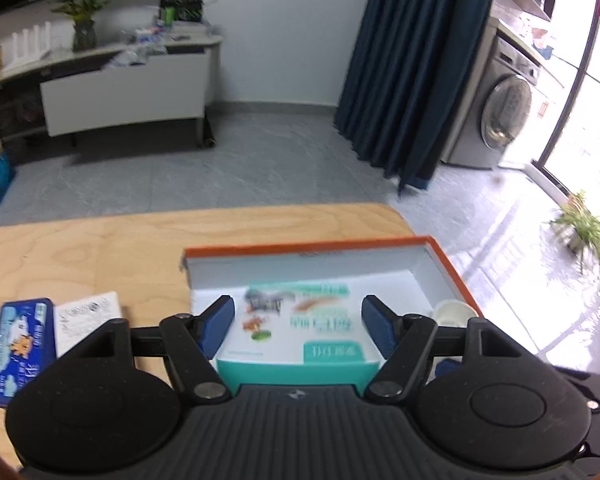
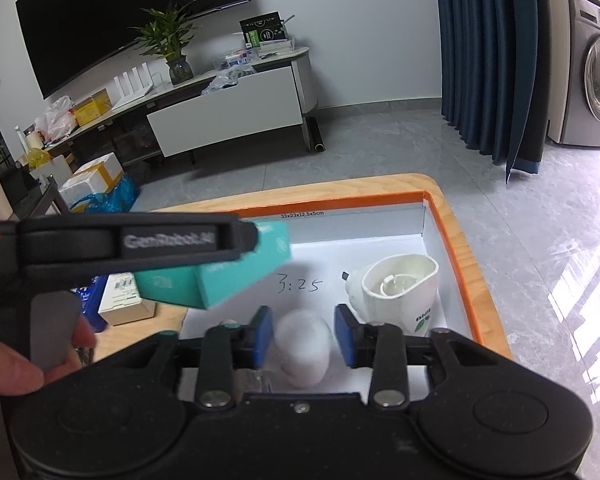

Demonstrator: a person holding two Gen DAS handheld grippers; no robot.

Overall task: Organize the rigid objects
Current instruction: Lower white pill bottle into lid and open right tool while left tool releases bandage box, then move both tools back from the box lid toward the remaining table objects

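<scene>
The teal-and-white cardboard carton (image 1: pixel 298 328), clamped between the left gripper's (image 1: pixel 298 330) blue pads, hangs over the orange-rimmed white storage box (image 1: pixel 444 254). Lower it flat onto bare floor, well apart from the white plastic jug (image 2: pixel 400 292). The right gripper (image 2: pixel 302 338) brackets a white round jar (image 2: pixel 302 346); contact unclear.

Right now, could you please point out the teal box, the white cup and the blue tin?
teal box (image 1: pixel 296 320): left wrist view, printed top face.
white cup (image 2: pixel 400 284): right wrist view, inner wall.
blue tin (image 1: pixel 22 350): left wrist view, lid.

Your left gripper (image 2: pixel 240 240) hides most of the teal box (image 2: pixel 236 280) — its printed lid (image 1: pixel 300 320) blurs unreadably.
</scene>
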